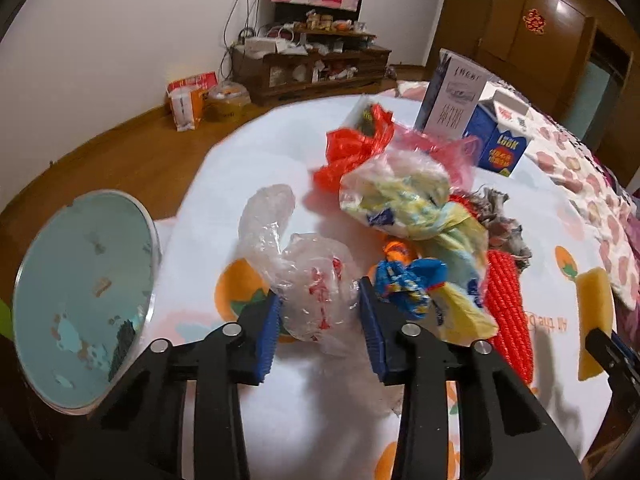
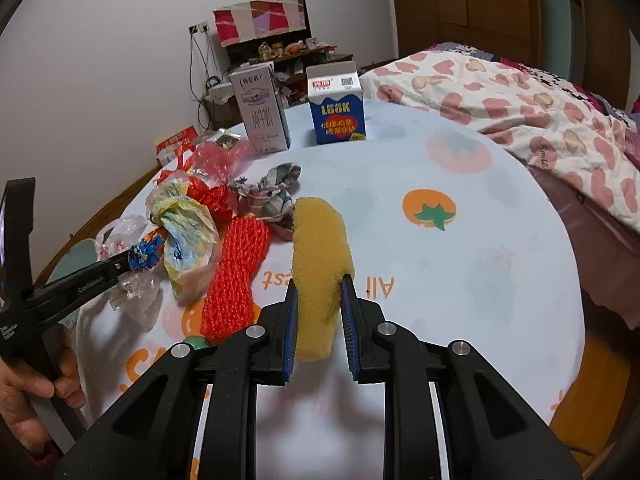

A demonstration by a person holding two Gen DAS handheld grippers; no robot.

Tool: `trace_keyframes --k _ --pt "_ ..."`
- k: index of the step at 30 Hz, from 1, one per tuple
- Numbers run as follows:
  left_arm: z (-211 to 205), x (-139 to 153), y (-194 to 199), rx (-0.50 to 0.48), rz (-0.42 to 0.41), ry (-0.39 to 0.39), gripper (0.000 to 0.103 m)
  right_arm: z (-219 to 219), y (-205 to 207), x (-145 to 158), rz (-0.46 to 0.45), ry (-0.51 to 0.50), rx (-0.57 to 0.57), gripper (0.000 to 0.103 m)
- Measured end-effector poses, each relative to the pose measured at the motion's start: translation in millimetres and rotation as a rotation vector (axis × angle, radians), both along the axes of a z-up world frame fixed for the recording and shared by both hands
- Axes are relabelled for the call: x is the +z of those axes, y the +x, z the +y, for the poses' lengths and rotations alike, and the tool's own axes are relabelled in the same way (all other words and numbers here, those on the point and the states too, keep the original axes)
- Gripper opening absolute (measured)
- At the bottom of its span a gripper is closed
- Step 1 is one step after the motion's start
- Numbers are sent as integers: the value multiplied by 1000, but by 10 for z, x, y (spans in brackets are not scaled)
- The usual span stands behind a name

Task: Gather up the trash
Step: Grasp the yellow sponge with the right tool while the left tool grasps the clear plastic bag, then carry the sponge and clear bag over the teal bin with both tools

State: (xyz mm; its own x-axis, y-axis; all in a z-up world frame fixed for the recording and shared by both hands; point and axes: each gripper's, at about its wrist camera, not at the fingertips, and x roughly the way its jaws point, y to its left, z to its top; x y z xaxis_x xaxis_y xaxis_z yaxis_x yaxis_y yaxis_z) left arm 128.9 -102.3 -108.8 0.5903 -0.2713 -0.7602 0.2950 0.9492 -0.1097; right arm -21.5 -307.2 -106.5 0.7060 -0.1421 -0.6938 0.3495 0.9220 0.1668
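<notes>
A crumpled clear plastic bag (image 1: pixel 316 300) with red print lies on the table near its left edge. My left gripper (image 1: pixel 320 312) is shut on it, both blue pads pressing its sides. In the right wrist view that left gripper (image 2: pixel 132 260) reaches in from the left beside a blue wrapper (image 2: pixel 146 256). A yellow sponge (image 2: pixel 320 280) stands up between the pads of my right gripper (image 2: pixel 320 312), which is shut on it. The sponge (image 1: pixel 596 320) also shows at the right of the left wrist view.
More litter lies mid-table: a red mesh net (image 2: pixel 236 276), a yellowish bag (image 2: pixel 188 232), a red bag (image 1: pixel 352 148) and a checked rag (image 2: pixel 272 196). Two cartons (image 2: pixel 264 108) (image 2: pixel 336 108) stand behind. A round teal disc (image 1: pixel 84 300) sits left; a bed (image 2: pixel 520 112) lies right.
</notes>
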Motion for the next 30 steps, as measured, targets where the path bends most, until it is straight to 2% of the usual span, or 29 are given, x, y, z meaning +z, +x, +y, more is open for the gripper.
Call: trace_keyframes --k 12,22,30 --pt "361 425 -365 27 -102 65 36 306 -110 204 -59 -38 39 21" --pt "586 547 -562 35 -138 147 36 727 -74 330 -70 -76 117 21" --pt "872 597 -605 66 -140 153 36 1023 7 359 -66 -88 181 21"
